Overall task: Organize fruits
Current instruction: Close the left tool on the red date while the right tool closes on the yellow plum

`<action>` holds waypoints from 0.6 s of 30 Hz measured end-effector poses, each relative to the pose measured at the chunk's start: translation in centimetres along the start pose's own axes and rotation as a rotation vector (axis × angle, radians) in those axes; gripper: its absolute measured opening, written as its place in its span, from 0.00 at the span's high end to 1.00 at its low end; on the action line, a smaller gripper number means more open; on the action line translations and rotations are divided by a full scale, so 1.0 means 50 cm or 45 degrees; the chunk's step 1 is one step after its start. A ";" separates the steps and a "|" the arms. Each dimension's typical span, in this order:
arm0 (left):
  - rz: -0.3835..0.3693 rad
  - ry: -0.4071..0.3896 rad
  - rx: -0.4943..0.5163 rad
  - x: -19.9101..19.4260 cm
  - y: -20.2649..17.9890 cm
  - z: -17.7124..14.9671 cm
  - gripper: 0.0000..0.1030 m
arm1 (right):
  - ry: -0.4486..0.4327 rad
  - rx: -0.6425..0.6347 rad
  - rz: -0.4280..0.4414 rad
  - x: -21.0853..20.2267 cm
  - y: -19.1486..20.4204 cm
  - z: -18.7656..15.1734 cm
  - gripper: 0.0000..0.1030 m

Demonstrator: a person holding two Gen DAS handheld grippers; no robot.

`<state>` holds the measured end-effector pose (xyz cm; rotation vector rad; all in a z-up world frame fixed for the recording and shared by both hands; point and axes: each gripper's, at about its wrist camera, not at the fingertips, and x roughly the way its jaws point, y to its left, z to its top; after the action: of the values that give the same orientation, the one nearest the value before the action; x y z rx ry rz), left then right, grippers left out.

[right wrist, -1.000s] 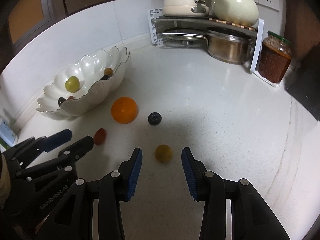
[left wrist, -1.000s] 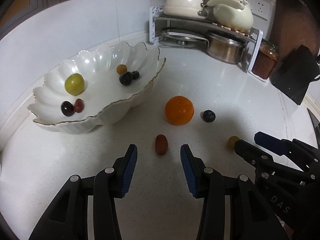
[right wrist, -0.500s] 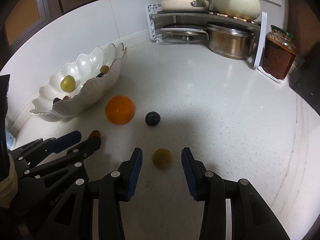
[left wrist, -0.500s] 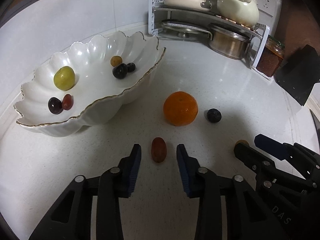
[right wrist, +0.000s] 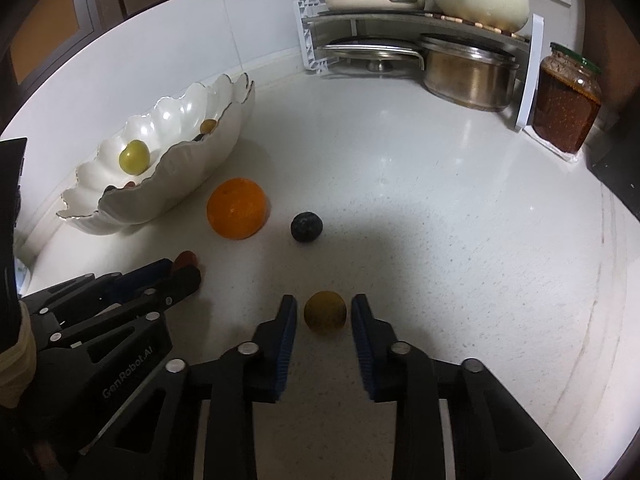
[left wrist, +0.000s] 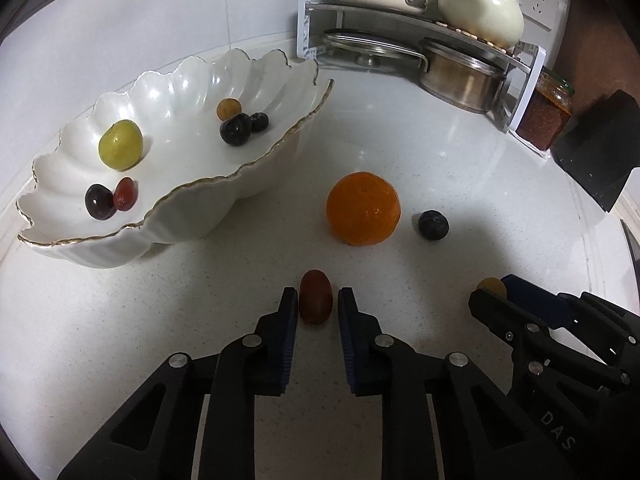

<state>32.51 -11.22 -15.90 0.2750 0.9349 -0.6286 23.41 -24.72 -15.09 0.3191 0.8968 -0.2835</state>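
Red grape (left wrist: 315, 297), amber grape (right wrist: 325, 313), orange (left wrist: 363, 208), dark berry (left wrist: 433, 225) on counter beside scalloped bowl (left wrist: 188, 216).

Both grippers: matte black plastic, two fingers each w/ open triangular cut-outs in the frame. Left gripper (left wrist: 316, 304) has ribbed blue pads (left wrist: 289, 336) on inner faces and round silver screws at the finger joints. Right gripper (right wrist: 324, 310): same build, blue pads (right wrist: 362, 340), silver screws. In the right wrist view the left unit's side reads "GenRobot.AI" in grey; in the left wrist view the right unit shows "DAS". Beige sleeve cuff (right wrist: 14, 360) at far left edge.
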 end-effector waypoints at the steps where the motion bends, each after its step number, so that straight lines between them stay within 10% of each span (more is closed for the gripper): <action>1: -0.001 -0.001 0.001 0.000 0.000 0.000 0.82 | 0.004 -0.006 -0.001 0.002 0.001 0.000 0.77; 18: -0.019 -0.045 -0.031 -0.045 0.001 0.004 0.84 | -0.045 -0.057 0.031 -0.036 0.009 0.018 0.77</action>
<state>31.69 -10.42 -13.92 0.2345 0.9105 -0.6335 23.16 -24.47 -13.06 0.2827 0.8625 -0.2456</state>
